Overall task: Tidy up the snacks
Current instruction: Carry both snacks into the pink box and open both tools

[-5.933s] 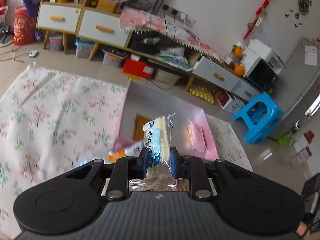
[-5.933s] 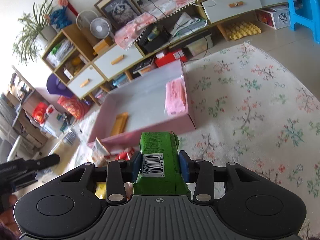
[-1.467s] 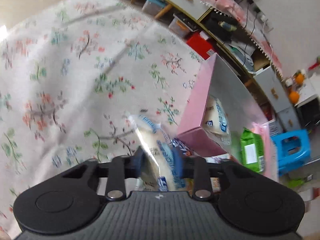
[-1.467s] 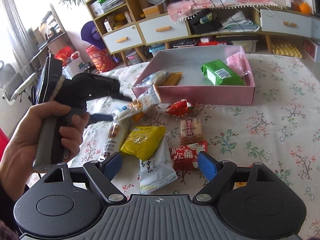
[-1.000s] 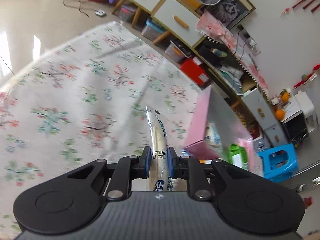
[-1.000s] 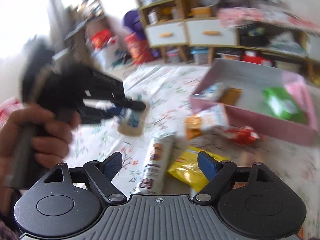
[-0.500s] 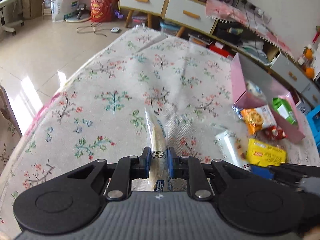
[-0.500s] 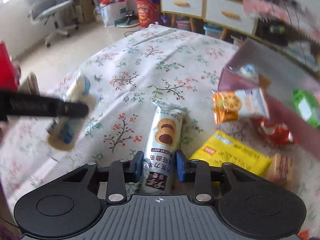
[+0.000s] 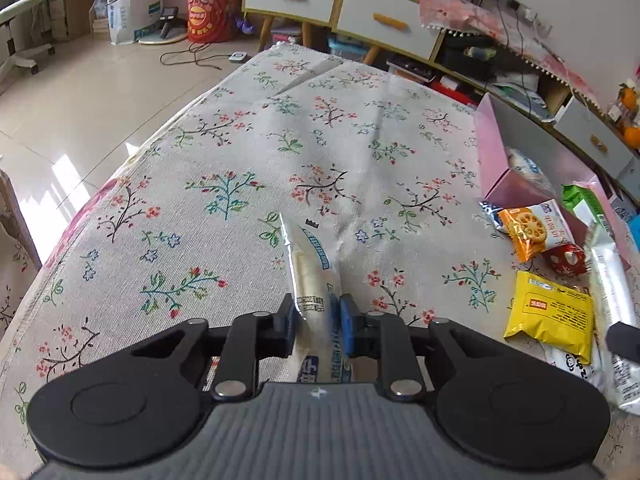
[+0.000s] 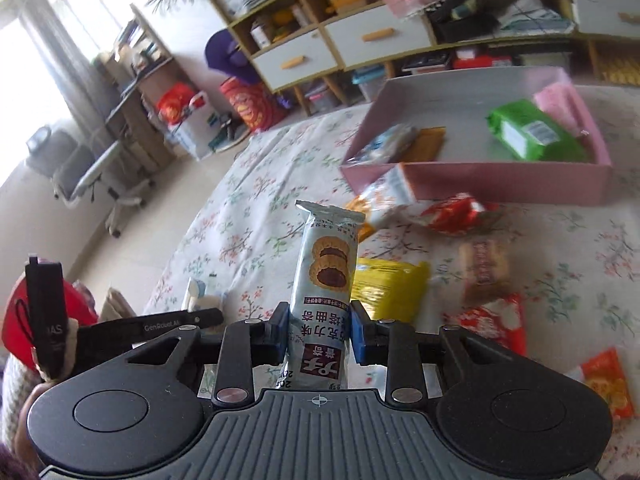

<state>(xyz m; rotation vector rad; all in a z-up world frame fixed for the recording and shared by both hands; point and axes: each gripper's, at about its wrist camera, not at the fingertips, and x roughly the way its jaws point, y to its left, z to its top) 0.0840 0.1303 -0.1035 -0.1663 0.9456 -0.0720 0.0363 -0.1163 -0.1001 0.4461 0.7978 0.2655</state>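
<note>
**Pink box half filled, a packet gripped in each hand**

Pink cardboard marks the goal: the box [image 10: 480, 184] sits on the flower-print counter [image 9: 240, 168] and already holds a green packet [image 10: 532, 132], a pale blue-and-white one and a flat brown one. Loose snacks lie just in front of the box: a yellow packet [image 10: 388, 284], red wrappers and an orange cracker packet [image 9: 528, 228].

The left hand-held gripper [image 9: 316, 326] is clamped on a long cream-and-blue snack stick [image 9: 310, 268], held over bare cloth well to the left of the box. The right hand-held gripper [image 10: 319, 334] has just been closing and now pinches a silver biscuit roll [image 10: 326, 268], which stands up between its pads, nearer to the box than the left one's load.

By my reading, this is the carry step: both snacks are picked up, neither yet delivered. Each next needs to travel over the box's near wall and be let go on free floor inside, beside the green packet, without knocking the packets leaning against the wall.
</note>
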